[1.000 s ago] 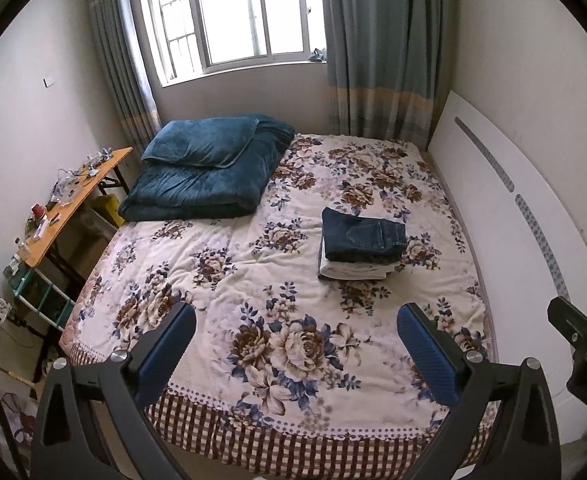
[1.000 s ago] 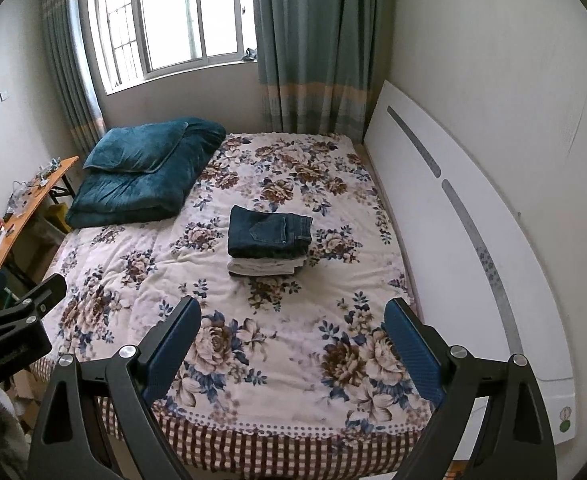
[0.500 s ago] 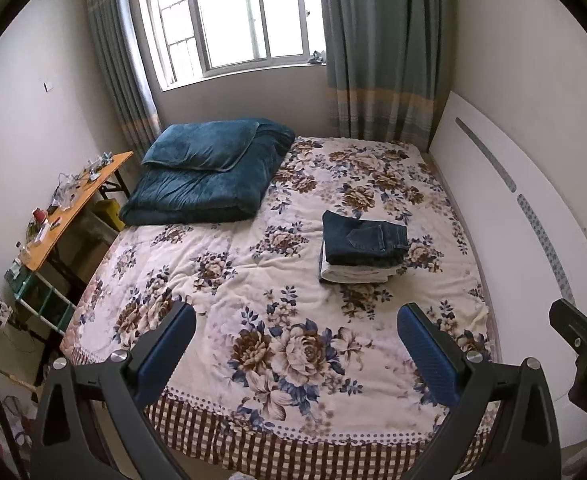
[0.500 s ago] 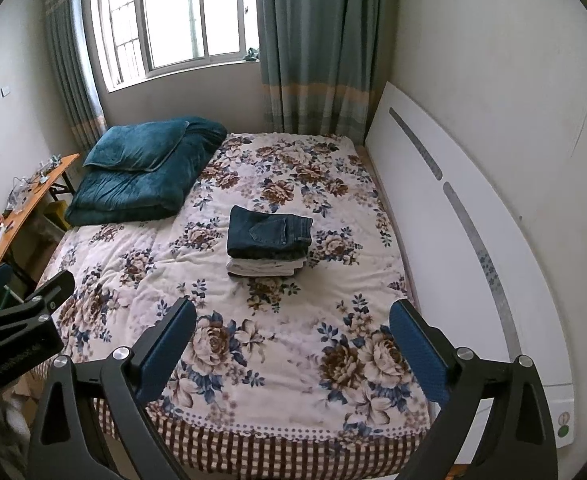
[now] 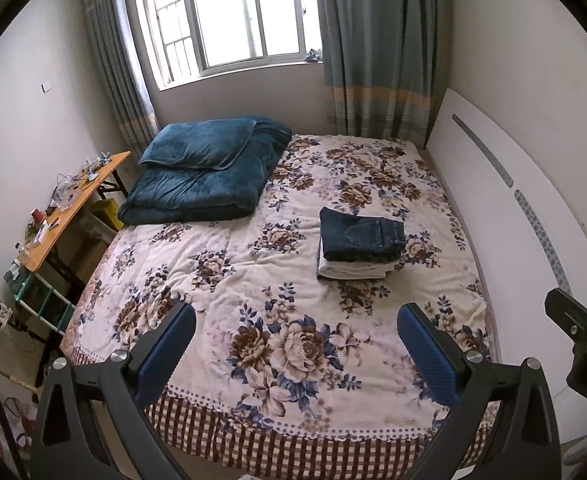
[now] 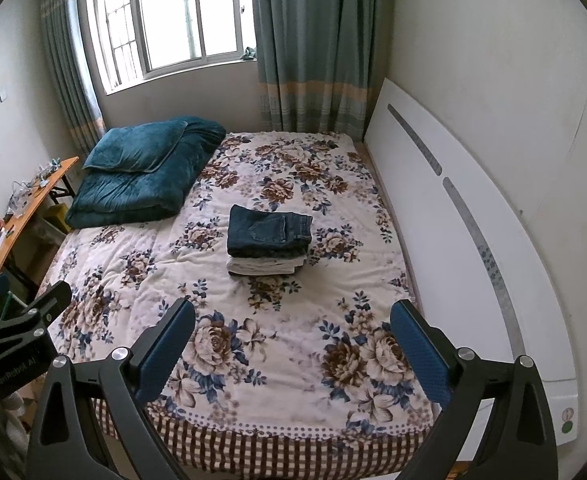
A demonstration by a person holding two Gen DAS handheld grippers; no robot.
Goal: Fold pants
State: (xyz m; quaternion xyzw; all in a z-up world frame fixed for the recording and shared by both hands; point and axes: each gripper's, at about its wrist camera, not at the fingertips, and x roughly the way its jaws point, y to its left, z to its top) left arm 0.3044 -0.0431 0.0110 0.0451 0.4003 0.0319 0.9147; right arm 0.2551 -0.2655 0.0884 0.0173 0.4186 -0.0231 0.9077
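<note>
Folded dark blue jeans (image 5: 360, 235) lie on top of a folded white garment (image 5: 353, 270), stacked on the floral bed (image 5: 229, 264). The same jeans (image 6: 268, 231) on the white garment (image 6: 265, 267) show in the right wrist view. My left gripper (image 5: 296, 340) is open and empty, held over the foot of the bed, well short of the stack. My right gripper (image 6: 292, 338) is open and empty, also back at the foot of the bed. Each gripper shows at the edge of the other's view.
A folded teal quilt with a pillow (image 5: 209, 172) lies at the bed's far left. A white headboard panel (image 5: 505, 216) leans against the right wall. An orange side table (image 5: 69, 208) with clutter stands left of the bed. A window and curtains (image 5: 377, 40) are behind.
Both grippers have drawn back and up a little from the bed; the stack looks slightly farther away. Both stay open and empty.
</note>
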